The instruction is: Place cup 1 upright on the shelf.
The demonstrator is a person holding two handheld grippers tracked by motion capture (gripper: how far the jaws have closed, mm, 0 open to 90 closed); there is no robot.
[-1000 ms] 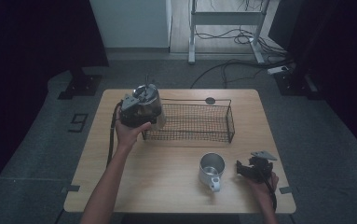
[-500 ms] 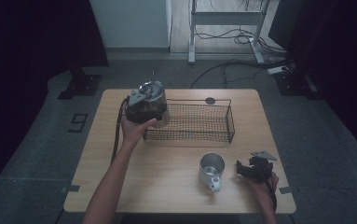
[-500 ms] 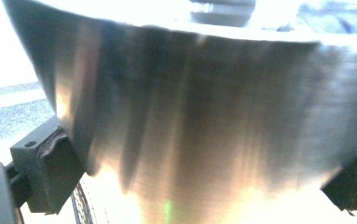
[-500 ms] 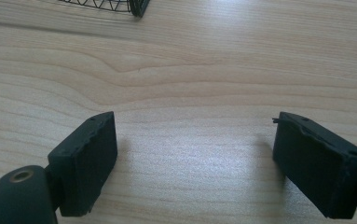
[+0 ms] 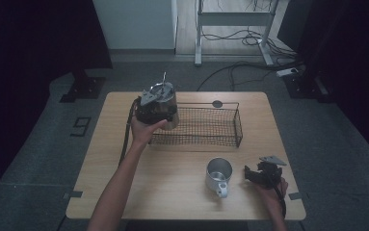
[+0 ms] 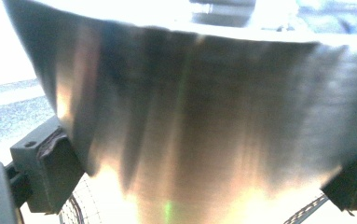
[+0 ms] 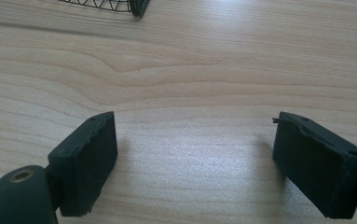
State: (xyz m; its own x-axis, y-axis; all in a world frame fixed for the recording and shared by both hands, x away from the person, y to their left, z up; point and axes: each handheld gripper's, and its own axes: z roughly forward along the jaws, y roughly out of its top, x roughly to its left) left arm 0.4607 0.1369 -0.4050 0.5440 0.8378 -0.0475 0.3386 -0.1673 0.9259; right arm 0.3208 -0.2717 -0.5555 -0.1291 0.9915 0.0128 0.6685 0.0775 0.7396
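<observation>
Here, a steel cup (image 6: 204, 116) gripped over the wire basket (image 5: 206, 126).
Left gripper (image 5: 157, 111) clamps the cup; right gripper (image 7: 199, 161) rests apart, holding nothing, on the table (image 7: 204, 70).

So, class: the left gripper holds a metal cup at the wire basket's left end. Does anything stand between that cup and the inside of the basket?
Nothing visible does. The metal cup in the left gripper is at the left end of the wire basket, whose inside looks bare.
</observation>
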